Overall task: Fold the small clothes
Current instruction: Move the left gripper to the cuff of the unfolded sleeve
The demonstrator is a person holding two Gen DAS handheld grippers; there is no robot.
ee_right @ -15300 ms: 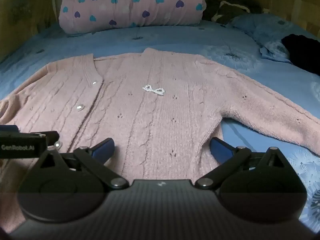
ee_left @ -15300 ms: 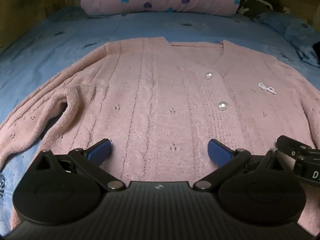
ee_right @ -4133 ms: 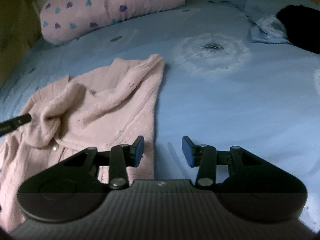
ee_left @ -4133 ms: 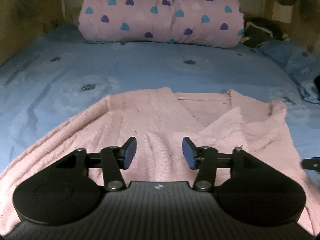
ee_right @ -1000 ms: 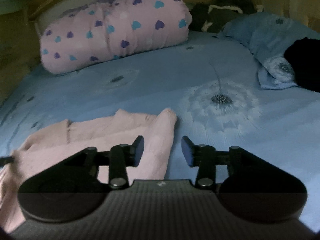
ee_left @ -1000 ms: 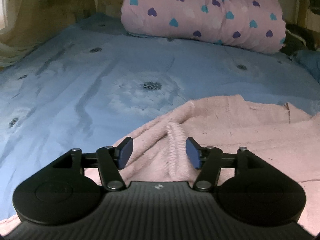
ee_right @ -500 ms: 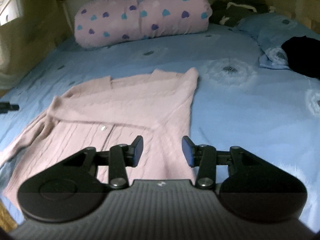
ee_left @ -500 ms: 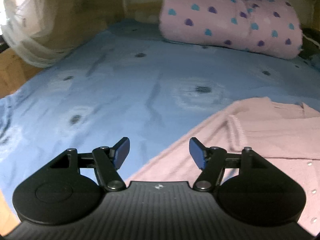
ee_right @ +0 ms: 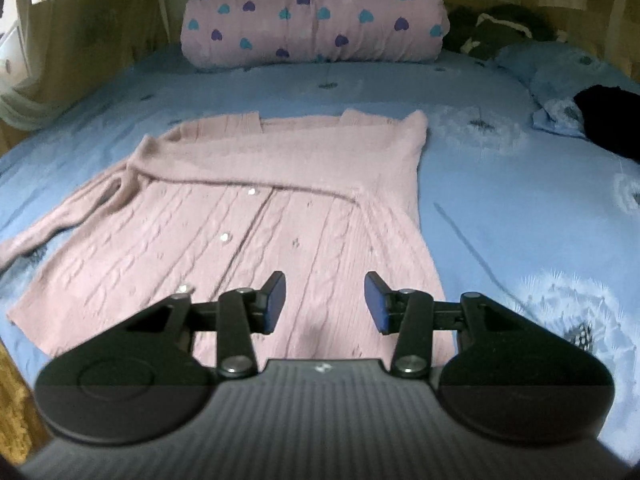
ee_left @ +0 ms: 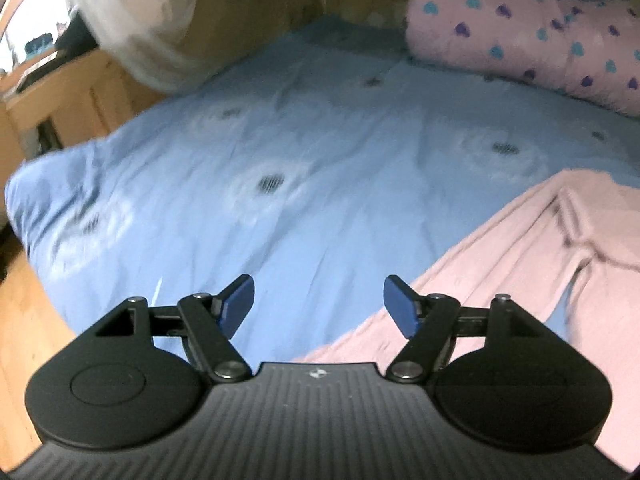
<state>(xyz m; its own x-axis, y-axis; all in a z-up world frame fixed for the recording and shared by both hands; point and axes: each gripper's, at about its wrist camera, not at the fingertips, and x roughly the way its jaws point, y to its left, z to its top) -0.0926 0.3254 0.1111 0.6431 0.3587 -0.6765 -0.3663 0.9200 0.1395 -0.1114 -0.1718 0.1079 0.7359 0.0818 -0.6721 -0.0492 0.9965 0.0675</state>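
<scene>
A pink cardigan [ee_right: 256, 216] lies flat on a blue bedsheet [ee_right: 500, 200], 1 sleeve folded across its chest and the other stretched out to the left. The right gripper [ee_right: 325, 300] hovers over its hem, jaws apart and empty; the left gripper [ee_left: 318, 306], jaws opening with nothing between them, hangs beside the outstretched sleeve. A heart-print pillow [ee_right: 316, 12] rests beyond.

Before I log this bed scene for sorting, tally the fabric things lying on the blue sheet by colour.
Pink: 2, the cardigan and the heart-print rolled quilt.
Blue: 1, the crumpled cloth.
Black: 1, the dark garment.
Dark heap by the quilt: 1, contents unclear.
Total: 5.
</scene>
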